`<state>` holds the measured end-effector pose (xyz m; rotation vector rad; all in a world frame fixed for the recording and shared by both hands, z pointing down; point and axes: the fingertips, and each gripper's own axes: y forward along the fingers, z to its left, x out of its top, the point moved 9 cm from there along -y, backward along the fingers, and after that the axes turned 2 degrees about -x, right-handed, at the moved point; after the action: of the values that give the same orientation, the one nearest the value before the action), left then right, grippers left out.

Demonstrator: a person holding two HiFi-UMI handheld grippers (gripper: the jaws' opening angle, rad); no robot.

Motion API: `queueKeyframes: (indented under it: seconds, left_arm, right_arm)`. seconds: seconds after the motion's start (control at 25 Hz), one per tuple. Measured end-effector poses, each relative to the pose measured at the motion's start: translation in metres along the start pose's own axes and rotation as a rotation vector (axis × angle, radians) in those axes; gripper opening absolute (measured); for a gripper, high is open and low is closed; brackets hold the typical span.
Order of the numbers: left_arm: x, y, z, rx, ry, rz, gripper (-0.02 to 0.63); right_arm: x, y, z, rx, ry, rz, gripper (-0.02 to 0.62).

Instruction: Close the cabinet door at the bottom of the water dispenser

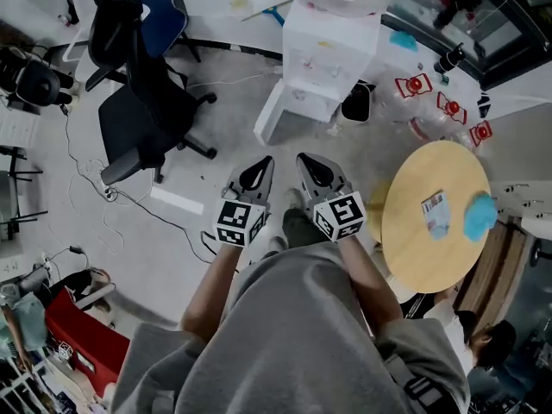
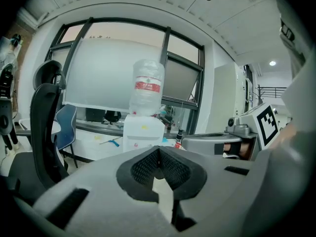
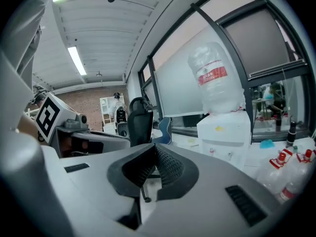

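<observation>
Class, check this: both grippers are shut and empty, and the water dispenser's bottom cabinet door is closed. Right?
No: the head view shows the cabinet door swung open from the water dispenser. The left gripper and right gripper are shut and empty.

No word or number can be read anywhere. A red label [image 2: 148,86] is carried on the water bottle [image 2: 146,75] atop the water dispenser [image 2: 142,132], but its print is too small to be made out. A barcoded sticker [image 1: 435,205], equally illegible, is seen on the round bench [image 1: 414,257], toward its right edge.
</observation>
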<state>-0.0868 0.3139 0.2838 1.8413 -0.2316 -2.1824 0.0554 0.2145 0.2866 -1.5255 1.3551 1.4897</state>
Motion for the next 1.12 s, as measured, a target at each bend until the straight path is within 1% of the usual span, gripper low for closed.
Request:
queueKeyframes:
  seconds: [0.32, 0.56, 0.72, 0.92, 1.12]
  left_arm:
    - [0.020, 0.051, 0.022, 0.024, -0.003, 0.044, 0.006]
    - [0.028, 0.078, 0.041, 0.010, -0.004, 0.062, 0.006]
    - [0.028, 0.090, 0.068, 0.004, -0.019, 0.086, 0.006]
    - [0.026, 0.108, 0.108, -0.037, -0.035, 0.116, 0.006]
    - [0.024, 0.122, 0.157, -0.110, -0.041, 0.151, 0.006]
  right_arm:
    - [0.009, 0.038, -0.049, 0.016, 0.060, 0.005, 0.011]
    - [0.014, 0.067, -0.066, 0.011, 0.095, 0.003, 0.011]
    - [0.013, 0.093, -0.070, 0.001, 0.117, 0.021, 0.011]
    - [0.009, 0.130, -0.073, -0.037, 0.139, 0.051, 0.011]
    - [0.005, 0.171, -0.067, -0.113, 0.181, 0.076, 0.011]
